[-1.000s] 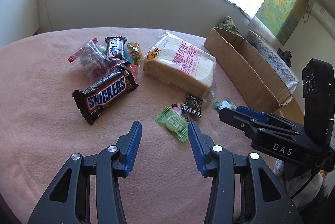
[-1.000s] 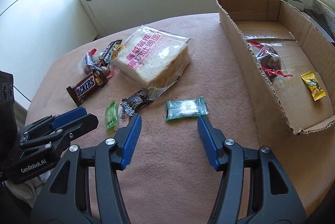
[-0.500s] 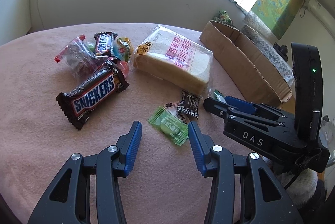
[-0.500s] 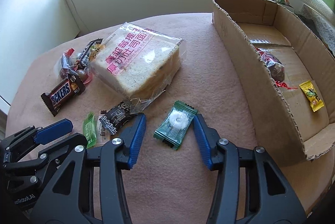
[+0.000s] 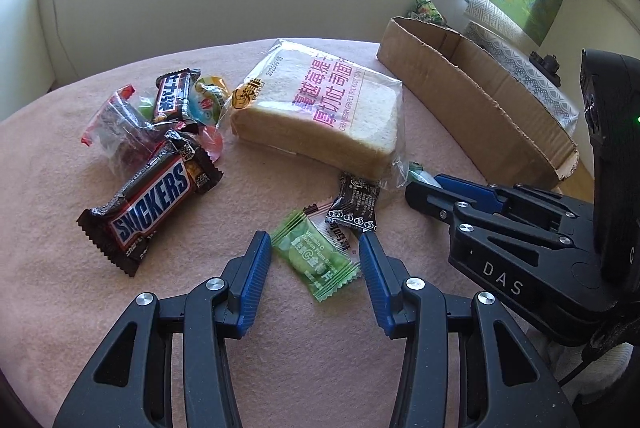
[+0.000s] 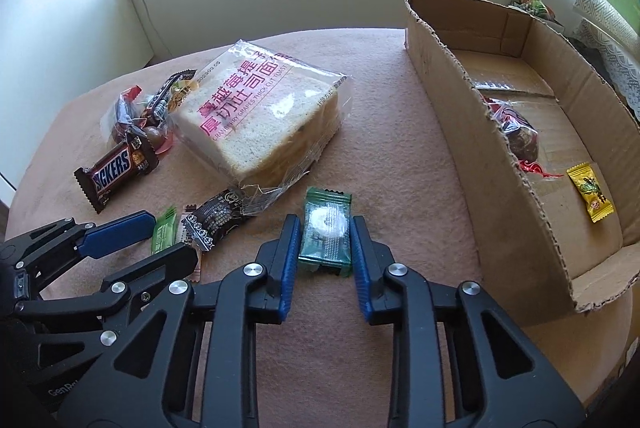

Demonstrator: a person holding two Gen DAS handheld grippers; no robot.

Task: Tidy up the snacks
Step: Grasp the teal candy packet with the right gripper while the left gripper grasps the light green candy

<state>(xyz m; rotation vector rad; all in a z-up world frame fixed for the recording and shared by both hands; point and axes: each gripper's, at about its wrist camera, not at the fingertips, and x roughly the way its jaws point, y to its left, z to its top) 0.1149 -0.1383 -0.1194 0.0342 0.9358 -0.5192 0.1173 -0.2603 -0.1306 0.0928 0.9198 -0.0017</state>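
As seen from the left wrist: shows the left gripper [image 5: 314, 248] low over the pink-covered bench [image 5: 60, 188], with fingers [image 5: 256, 268] half apart and gripping nothing. Places a light-green sweet [image 5: 316, 260] on the cloth between the pads, clear of both. Shows a pink-and-white sachet [image 5: 332, 232] tucked partly under that sweet, and a black sweet [image 5: 354, 202] just beyond. Sets the Snickers bar [image 5: 148, 204] and a small heap of wrappers to the left, the bagged bread [image 5: 320, 112] behind, and the cardboard box [image 5: 472, 108] at far right. Catches the right gripper [image 5: 424, 188] entering from the right, tips down near the corner of the bread.

As seen from the right wrist: shows the right gripper [image 6: 324, 232] with fingers [image 6: 290, 252] drawn narrow, having just been closing, and pads now against both long edges of a dark-green sweet [image 6: 326, 228] lying on the bench. Places the box [image 6: 460, 132] near on the right, already holding a red-wrapped snack [image 6: 518, 136] and a yellow sweet [image 6: 592, 194]. Shows the left gripper [image 6: 170, 238] at lower left, over the light-green sweet.

Step in hand, by judgement: picking up the dark-green sweet, with most snacks yet to be boxed. Next move, probably: lifting straight up, carrying right over the near wall, then letting go inside; for the left, a squeeze on the light-green sweet alone, without snagging the sachet.
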